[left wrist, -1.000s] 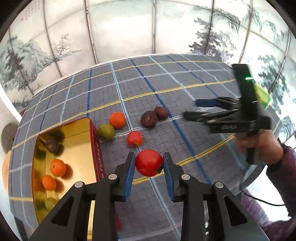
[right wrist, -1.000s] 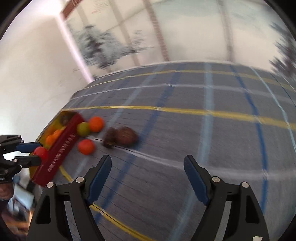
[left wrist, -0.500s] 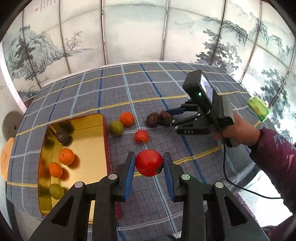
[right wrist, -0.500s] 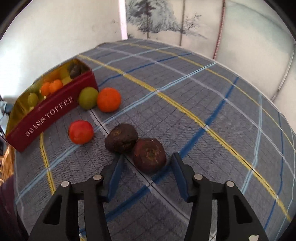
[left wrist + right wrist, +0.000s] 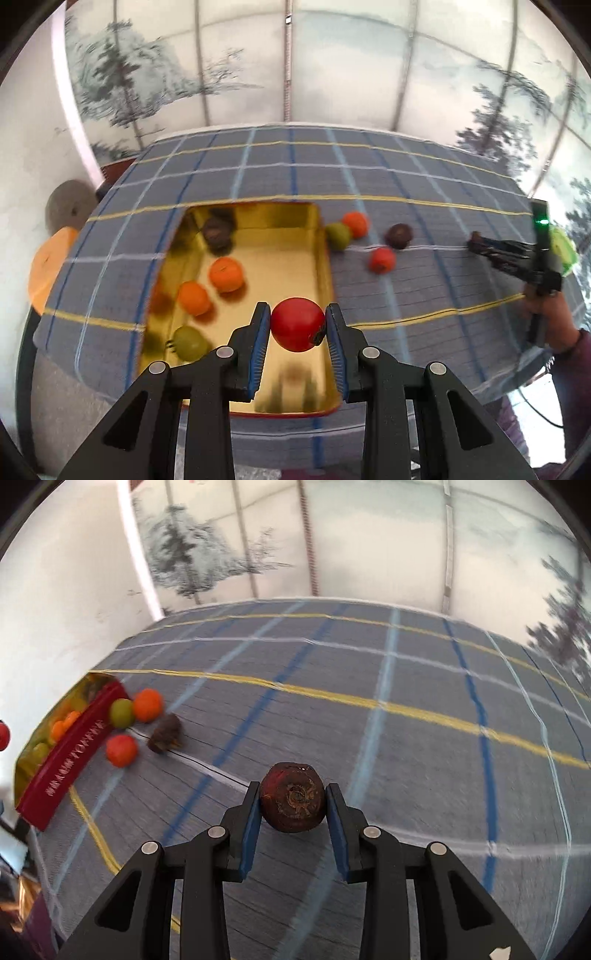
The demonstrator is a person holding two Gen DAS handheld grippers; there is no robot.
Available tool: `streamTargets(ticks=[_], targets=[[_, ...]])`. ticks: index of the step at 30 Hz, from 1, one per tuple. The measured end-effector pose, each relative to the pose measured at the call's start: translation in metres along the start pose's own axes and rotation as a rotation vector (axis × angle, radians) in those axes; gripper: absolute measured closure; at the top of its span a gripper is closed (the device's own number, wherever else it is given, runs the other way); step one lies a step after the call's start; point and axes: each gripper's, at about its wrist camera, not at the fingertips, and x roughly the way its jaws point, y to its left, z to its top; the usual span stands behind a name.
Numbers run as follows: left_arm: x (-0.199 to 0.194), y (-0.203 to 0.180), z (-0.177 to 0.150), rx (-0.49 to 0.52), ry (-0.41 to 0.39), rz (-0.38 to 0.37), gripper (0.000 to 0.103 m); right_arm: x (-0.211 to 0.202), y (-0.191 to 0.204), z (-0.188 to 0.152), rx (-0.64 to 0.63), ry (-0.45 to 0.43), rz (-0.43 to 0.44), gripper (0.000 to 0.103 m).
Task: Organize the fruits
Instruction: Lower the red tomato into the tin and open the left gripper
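The step in hand, as I judge it, is dropping held fruit into the gold tin (image 5: 255, 406), whose red outer wall shows in the right wrist view. To do it well, the left gripper (image 5: 297, 328) should come lower over a bare patch of the tin floor before the jaws part, so the red fruit (image 5: 297, 324) it clamps settles rather than bounces or knocks the fruit already inside. It hangs above the near end of the tin, clear of the two oranges (image 5: 226, 274) and the green fruit (image 5: 190, 343) lying toward the left wall, with a dark fruit (image 5: 218, 233) at the far end. The right gripper (image 5: 293, 806) is closed on a dark brown fruit (image 5: 293, 797), lifted above the cloth and well apart from the tin; it should wait for the left to clear, then travel across.

The surface is a table under a grey checked cloth (image 5: 424, 295) with blue, white and yellow lines. Beyond it stand pale wall panels (image 5: 351, 66) painted with ink trees. Loose on the cloth just beside the tin's right wall are a green fruit, an orange, a small red one (image 5: 382, 259) and a dark one; motion blur makes their exact contact hard to tell.
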Motion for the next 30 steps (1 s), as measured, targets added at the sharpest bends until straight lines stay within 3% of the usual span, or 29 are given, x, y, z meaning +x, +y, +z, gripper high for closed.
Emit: streamTargets(ticks=[6, 11, 18, 30], targets=[[0.02, 0.017, 0.001, -0.026, 0.006, 0.022, 0.071, 0.001, -0.004, 0.0, 0.015, -0.001, -0.027, 0.072], [0.035, 0.02, 0.019, -0.014, -0.009, 0.026, 0.071, 0.005, -0.01, 0.001, 0.046, 0.014, -0.025, 0.072], [0.064, 0.019, 0.046, -0.007, -0.014, 0.054, 0.071, 0.008, 0.001, 0.0, -0.008, 0.036, -0.053, 0.072], [0.102, 0.002, 0.068, 0.09, -0.011, 0.151, 0.071, 0.007, -0.005, 0.0, 0.019, 0.033, -0.044, 0.071]])
